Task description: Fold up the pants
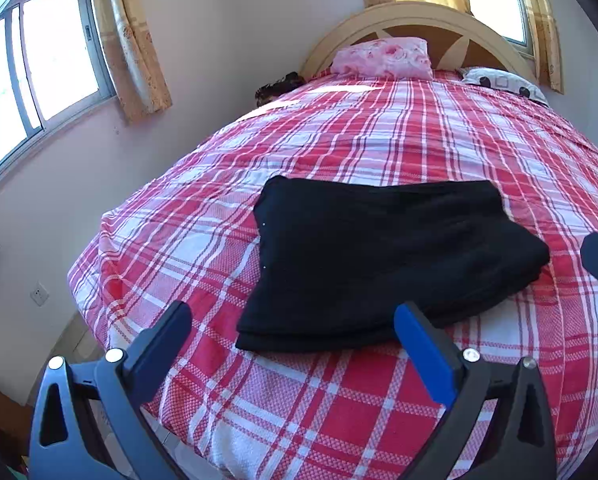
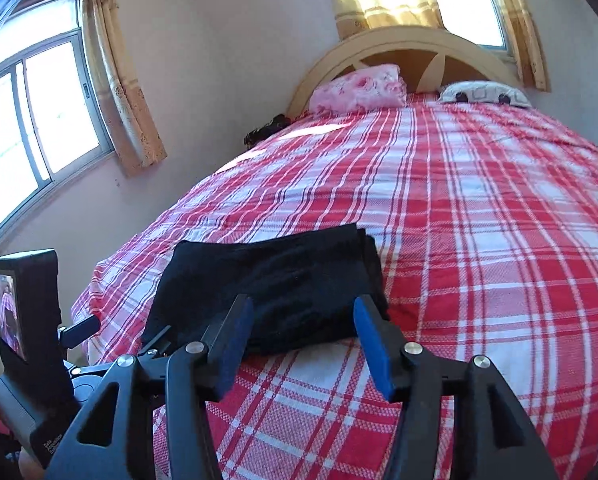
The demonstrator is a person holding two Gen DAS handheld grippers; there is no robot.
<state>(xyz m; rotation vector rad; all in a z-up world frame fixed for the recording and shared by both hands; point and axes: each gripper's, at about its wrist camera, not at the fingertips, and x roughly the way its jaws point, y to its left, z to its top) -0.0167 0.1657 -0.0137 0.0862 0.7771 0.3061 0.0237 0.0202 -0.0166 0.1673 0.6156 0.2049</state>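
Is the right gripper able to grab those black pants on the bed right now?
Probably yes. The right gripper is open, with the near edge of the folded black pants just ahead of its jaws on the red plaid bedspread, and nothing lies between them.

Bed (image 1: 379,152) with rounded cream headboard (image 1: 403,20), covered by a red-and-white plaid spread. On it: black pants (image 1: 379,256), folded into a flat stack near the foot edge; pink floral pillow (image 1: 383,58) and white patterned pillow (image 1: 503,82), both against the headboard.
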